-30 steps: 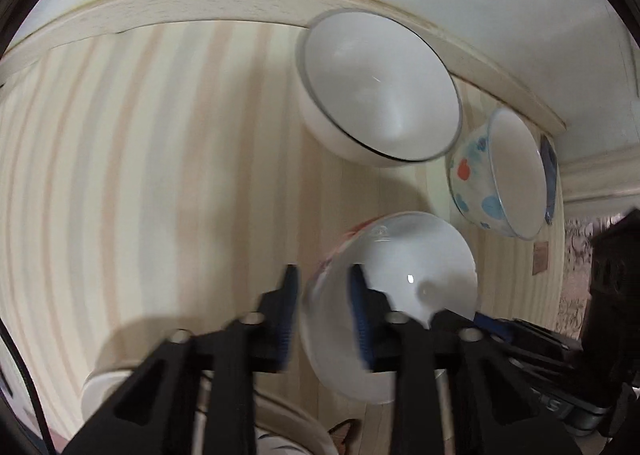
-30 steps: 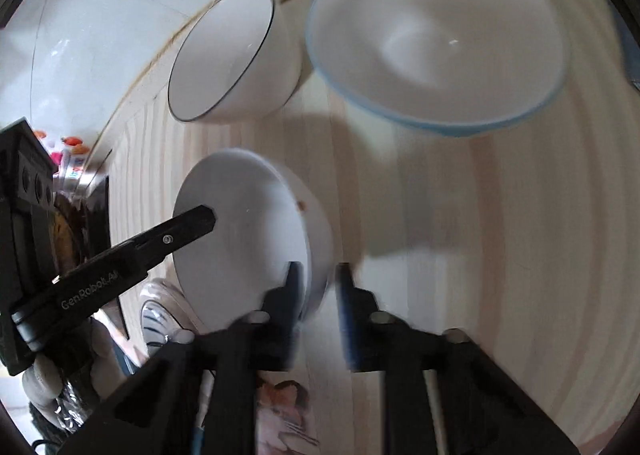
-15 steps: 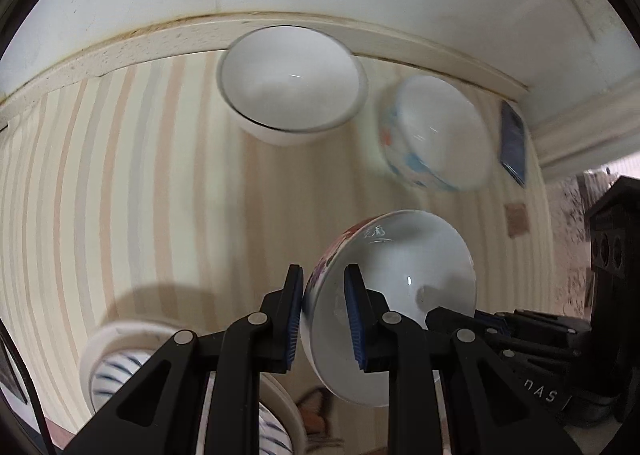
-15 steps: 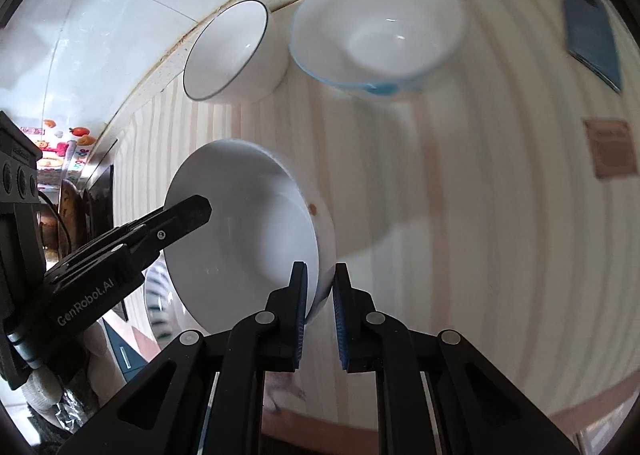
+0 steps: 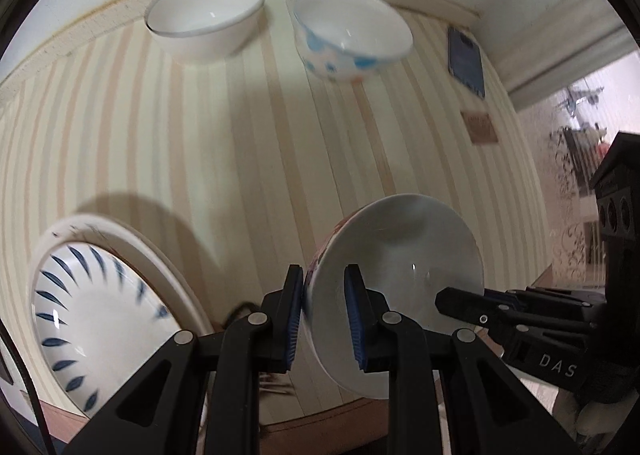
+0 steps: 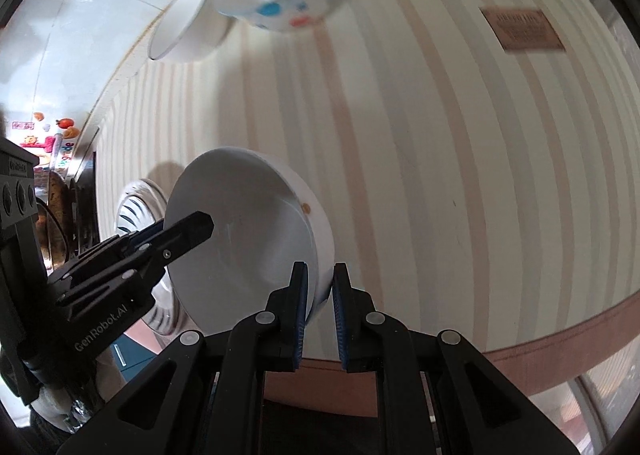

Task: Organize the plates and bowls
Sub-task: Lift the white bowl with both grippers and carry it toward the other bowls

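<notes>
white bowl (image 5: 396,279) | left gripper (image 5: 323,315) clamps its rim | right gripper (image 6: 320,305) clamps opposite rim

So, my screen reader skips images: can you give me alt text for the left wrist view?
The left tongs pinch the rim of a tilted white bowl above a striped table, the right tongs reaching in opposite. A blue-patterned plate lies lower left; two bowls sit by the wall.

Left gripper (image 5: 324,307) and right gripper (image 6: 320,305) each pinch something thin (jaws nearly closed), tips converging.
</notes>
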